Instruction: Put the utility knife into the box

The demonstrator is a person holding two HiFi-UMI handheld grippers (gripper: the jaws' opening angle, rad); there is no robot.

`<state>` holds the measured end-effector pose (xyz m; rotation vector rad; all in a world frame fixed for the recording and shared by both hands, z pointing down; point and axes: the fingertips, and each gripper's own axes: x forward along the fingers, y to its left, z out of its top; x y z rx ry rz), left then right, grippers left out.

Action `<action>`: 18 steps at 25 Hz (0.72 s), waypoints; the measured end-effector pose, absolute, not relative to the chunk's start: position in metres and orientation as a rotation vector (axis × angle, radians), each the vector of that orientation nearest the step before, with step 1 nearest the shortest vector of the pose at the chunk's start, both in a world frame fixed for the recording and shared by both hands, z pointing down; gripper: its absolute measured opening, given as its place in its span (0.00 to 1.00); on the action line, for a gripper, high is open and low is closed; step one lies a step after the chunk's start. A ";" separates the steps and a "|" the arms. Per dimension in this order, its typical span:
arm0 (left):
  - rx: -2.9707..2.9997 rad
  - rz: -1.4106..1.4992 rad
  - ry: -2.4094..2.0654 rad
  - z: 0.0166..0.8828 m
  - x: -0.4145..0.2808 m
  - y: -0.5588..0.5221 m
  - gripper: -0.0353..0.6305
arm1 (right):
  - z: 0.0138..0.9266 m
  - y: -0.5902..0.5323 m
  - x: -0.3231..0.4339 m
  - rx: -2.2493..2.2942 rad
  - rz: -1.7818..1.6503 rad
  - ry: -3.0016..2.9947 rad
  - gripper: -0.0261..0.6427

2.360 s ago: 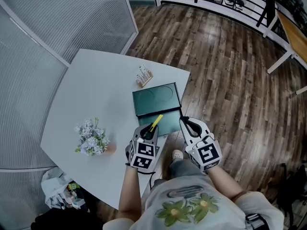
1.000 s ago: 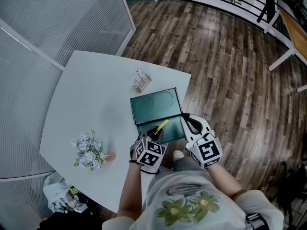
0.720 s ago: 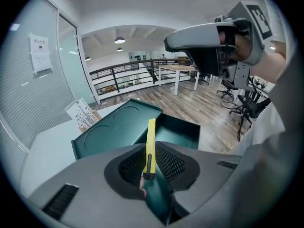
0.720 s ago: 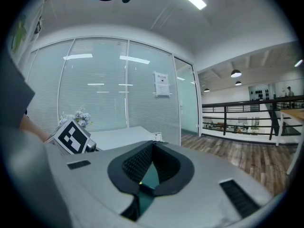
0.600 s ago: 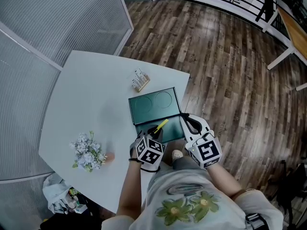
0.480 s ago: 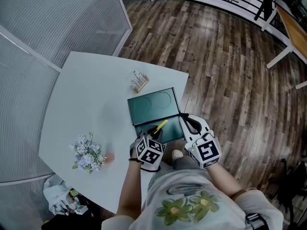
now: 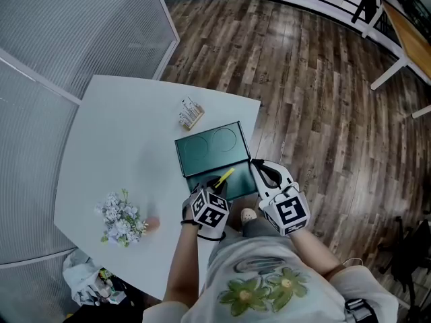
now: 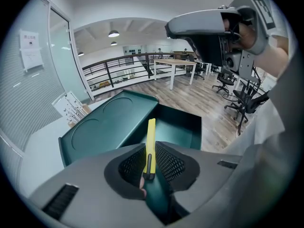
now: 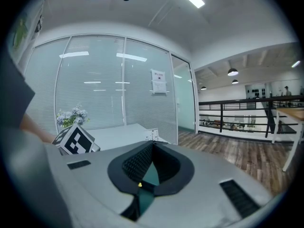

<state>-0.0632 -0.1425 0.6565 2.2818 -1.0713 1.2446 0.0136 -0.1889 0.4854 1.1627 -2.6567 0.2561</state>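
Moved: left gripper (image 7: 215, 186) is tilting down, knife (image 7: 223, 177) over box (image 7: 209, 145).
Grip: left is clenching knife; right gripper (image 7: 258, 167) is idling closed, empty.
Risk: knife is angling steeply; could bounce out.

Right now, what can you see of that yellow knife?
The utility knife is a slim, straight yellow bar, plastic-looking, with a dark slider strip at its gripped end and no blade showing. The left gripper is shut on that end, and the knife points forward above the open green box, touching only the jaws.
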 end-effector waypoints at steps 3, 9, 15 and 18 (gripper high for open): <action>2.277 1.247 -1.063 0.661 -0.062 -0.142 0.15 | 0.488 -0.187 0.015 1.162 0.258 -2.648 0.04; 2.277 1.253 -1.039 0.668 -0.060 -0.145 0.15 | 0.491 -0.187 0.016 1.167 0.253 -2.637 0.04; 2.279 1.267 -1.009 0.675 -0.056 -0.146 0.15 | 0.492 -0.187 0.020 1.183 0.245 -2.622 0.04; 2.280 1.275 -0.993 0.680 -0.055 -0.146 0.15 | 0.493 -0.185 0.022 1.193 0.244 -2.614 0.04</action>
